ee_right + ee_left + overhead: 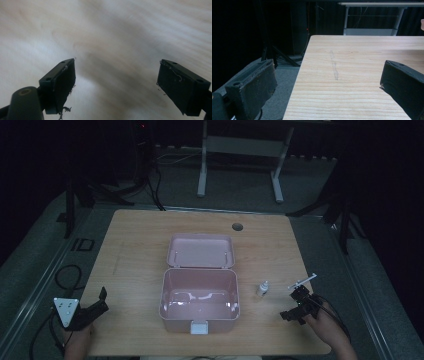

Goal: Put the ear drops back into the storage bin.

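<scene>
An open pink plastic box point(199, 312) sits in the middle of the wooden table point(140, 245). Its lid point(201, 251) is folded back behind it, and the inside looks empty. A small white bottle point(262, 288) stands upright just right of the box. My left gripper point(102, 301) hovers at the table's front left corner, open, with nothing between its jaws point(327, 72). My right gripper point(293, 304) is at the front right, a short way from the bottle. It is open over bare, blurred wood point(117, 62).
A thin pale rod-like thing point(303, 281) lies just beyond the right gripper; I cannot tell what it is. A round cable hole point(237, 226) is near the table's far edge. Beyond the table stand a white desk frame point(240, 150) and dark stands.
</scene>
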The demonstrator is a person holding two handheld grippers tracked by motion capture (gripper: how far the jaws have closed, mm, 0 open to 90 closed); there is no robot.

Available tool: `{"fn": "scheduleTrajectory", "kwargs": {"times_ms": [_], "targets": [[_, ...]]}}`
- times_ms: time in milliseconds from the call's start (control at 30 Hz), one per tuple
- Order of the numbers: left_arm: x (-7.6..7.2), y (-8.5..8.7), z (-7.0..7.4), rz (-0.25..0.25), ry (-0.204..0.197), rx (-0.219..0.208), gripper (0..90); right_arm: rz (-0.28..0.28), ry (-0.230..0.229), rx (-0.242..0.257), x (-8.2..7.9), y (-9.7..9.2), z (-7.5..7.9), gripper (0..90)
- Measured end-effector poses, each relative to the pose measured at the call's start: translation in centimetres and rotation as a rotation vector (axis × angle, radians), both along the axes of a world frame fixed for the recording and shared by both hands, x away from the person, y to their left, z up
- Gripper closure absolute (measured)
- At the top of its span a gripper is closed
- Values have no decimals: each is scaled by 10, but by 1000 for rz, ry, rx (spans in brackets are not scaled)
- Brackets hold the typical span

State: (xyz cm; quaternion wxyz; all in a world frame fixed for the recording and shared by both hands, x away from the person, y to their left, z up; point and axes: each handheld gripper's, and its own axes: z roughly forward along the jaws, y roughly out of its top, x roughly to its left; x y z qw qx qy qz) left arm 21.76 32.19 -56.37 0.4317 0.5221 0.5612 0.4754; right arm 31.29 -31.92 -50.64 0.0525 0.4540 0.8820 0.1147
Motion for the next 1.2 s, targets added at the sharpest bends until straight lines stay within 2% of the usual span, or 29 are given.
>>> {"fn": "scheduleTrajectory", "kwargs": {"times_ms": [200, 400, 567, 733, 833, 1033, 1200], "targets": [[0, 0, 0, 2, -1, -1, 5, 121, 104, -82, 0, 7, 1, 132], [0, 0, 0, 1, 0, 0, 5, 249, 234, -170, -1, 11, 1, 130], [0, 0, 0, 1, -1, 1, 5, 263, 286, -217, 1, 13, 3, 132], [0, 0, 0, 0, 0, 4, 5, 290, 305, -251, 7, 14, 2, 132], [0, 0, 0, 1, 0, 3, 5, 303, 312, -248, 9, 14, 2, 130], [0, 0, 0, 1, 0, 3, 5, 287, 273, -208, 24, 17, 9, 134], [0, 0, 0, 0, 2, 3, 5, 277, 244, -198, 35, 26, 14, 136]]}}
